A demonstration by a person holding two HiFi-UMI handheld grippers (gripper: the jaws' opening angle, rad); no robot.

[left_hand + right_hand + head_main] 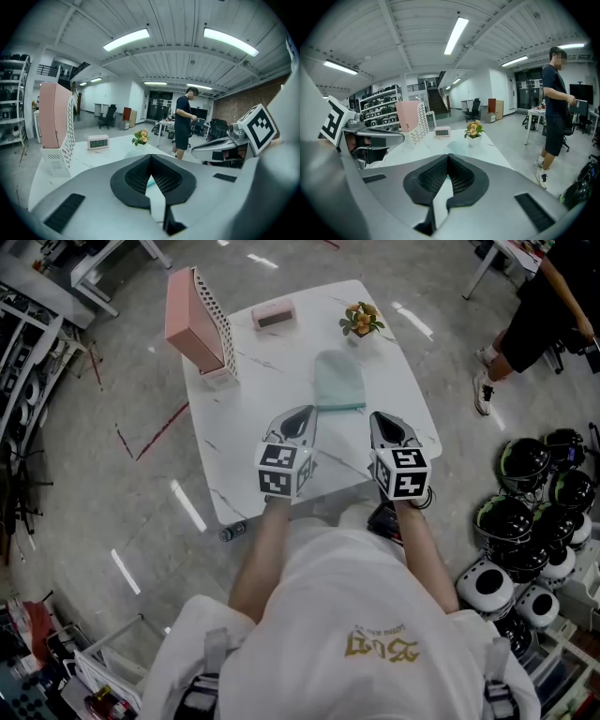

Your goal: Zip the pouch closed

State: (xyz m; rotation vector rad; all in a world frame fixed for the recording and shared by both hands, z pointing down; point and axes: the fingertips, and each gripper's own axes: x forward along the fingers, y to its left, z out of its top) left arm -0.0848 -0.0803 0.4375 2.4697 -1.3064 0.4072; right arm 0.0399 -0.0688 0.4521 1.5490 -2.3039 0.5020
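Left gripper: jaws together, dark ribbed pads meeting at tips, nothing clamped. Thin teal sliver of pouch visible through slot below tips. White table ahead. Far left: pink file holder, upright, perforated white side. Farther along: digital clock, then flower pot. Right: right gripper, marker cube. Person standing beyond table.

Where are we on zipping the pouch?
Done: can't tell; the pouch lies flat on the table, zip too small to read. In hand: nothing; left gripper and right gripper are both shut, empty, hovering short of the pouch. Left: grasp and zip it, unless it is already closed.
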